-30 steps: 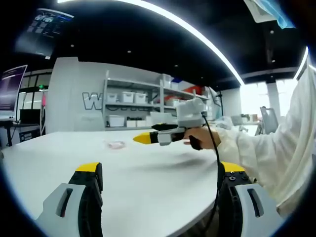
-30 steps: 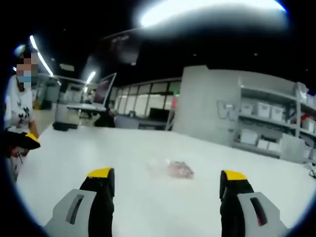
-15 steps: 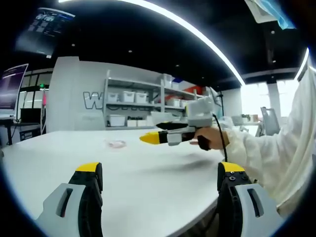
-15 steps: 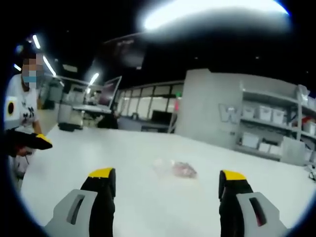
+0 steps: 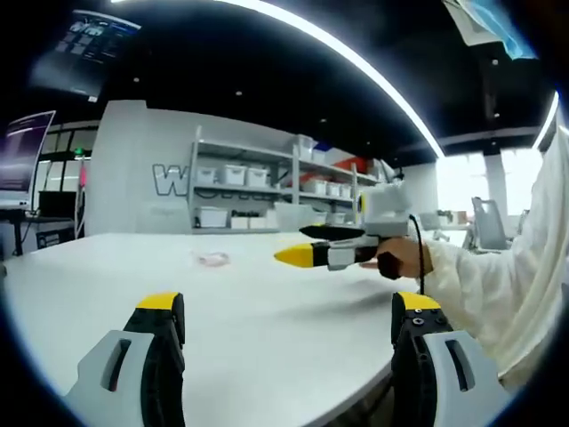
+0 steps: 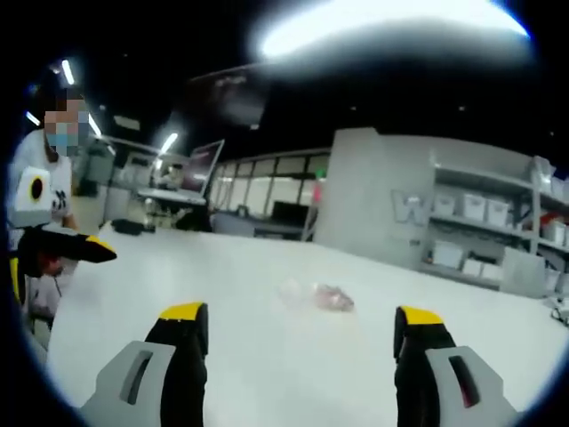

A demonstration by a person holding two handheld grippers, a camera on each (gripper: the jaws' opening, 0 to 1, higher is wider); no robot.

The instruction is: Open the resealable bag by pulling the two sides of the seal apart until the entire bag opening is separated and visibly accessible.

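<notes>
A small clear resealable bag (image 5: 212,259) with pinkish contents lies flat on the white table (image 5: 267,302), far ahead of my left gripper (image 5: 289,313), whose jaws stand wide open and hold nothing. My right gripper (image 5: 292,255), held by a hand (image 5: 400,260), reaches in from the right above the table. In the right gripper view the bag (image 6: 322,297) lies ahead, a little right of centre, beyond my open and bare right gripper (image 6: 300,316). The left gripper (image 6: 89,251) shows at the left edge with its yellow tip, apart from the bag.
Shelves with white bins (image 5: 240,178) stand behind the table, and a monitor (image 5: 22,165) is at the far left. The person's white sleeve (image 5: 498,285) is on the right. The table's curved edge (image 5: 356,400) runs near the front right. Desks and screens (image 6: 191,169) stand behind.
The right gripper has slid to the right in the left gripper view. The left gripper has come further into the right gripper view. The bag lies where it was, and both grippers' jaws stay open.
</notes>
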